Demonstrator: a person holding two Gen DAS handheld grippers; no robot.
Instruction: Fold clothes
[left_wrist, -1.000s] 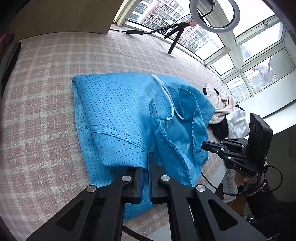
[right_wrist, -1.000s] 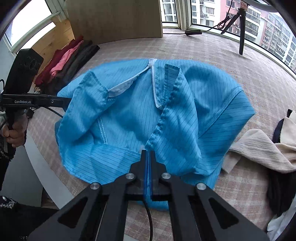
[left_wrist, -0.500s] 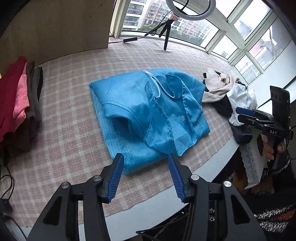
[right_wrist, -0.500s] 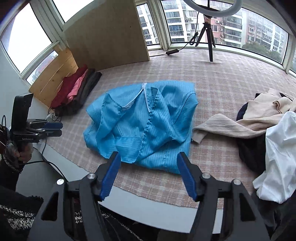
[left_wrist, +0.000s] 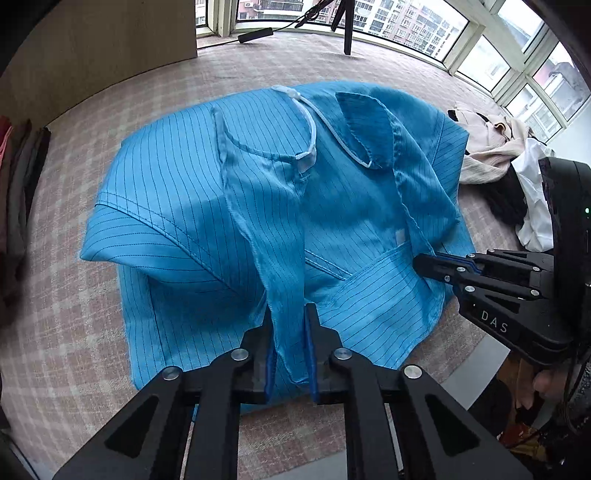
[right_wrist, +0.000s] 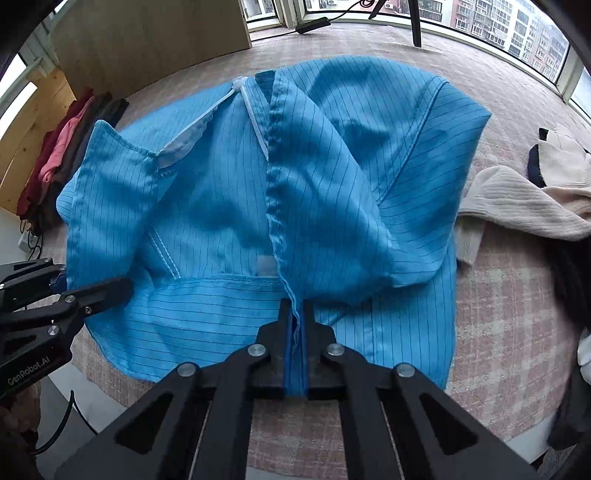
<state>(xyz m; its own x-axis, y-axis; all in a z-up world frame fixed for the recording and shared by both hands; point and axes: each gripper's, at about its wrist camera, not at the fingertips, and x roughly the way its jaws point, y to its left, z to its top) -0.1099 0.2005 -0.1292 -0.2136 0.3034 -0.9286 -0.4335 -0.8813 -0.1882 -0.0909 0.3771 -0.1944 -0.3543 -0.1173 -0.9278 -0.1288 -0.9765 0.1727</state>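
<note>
A blue pinstriped jacket (left_wrist: 177, 192) with a white zipper lies crumpled, front side up, on the pink plaid table (left_wrist: 74, 332). My left gripper (left_wrist: 288, 314) is closing its jaws on the jacket's left front edge near the hem, and the cloth strip runs between the pads. My right gripper (right_wrist: 295, 306) is closing too, pinching the right front edge of the jacket (right_wrist: 369, 147) at the hem. Each gripper shows in the other's view: the right gripper (left_wrist: 428, 264) at the jacket's right side, the left one's fingers (right_wrist: 103, 290) at its left side.
A heap of cream, white and black clothes (right_wrist: 517, 199) lies right of the jacket. A folded red, pink and dark stack (right_wrist: 62, 155) sits at the far left. A wooden board (left_wrist: 110, 44) and a tripod leg (left_wrist: 345, 26) stand at the back. The table's front edge (right_wrist: 92, 391) is just below the grippers.
Half a second ago both grippers hung open, high and back from the jacket. Both have come down to its near hem and closed on the two front edges.
</note>
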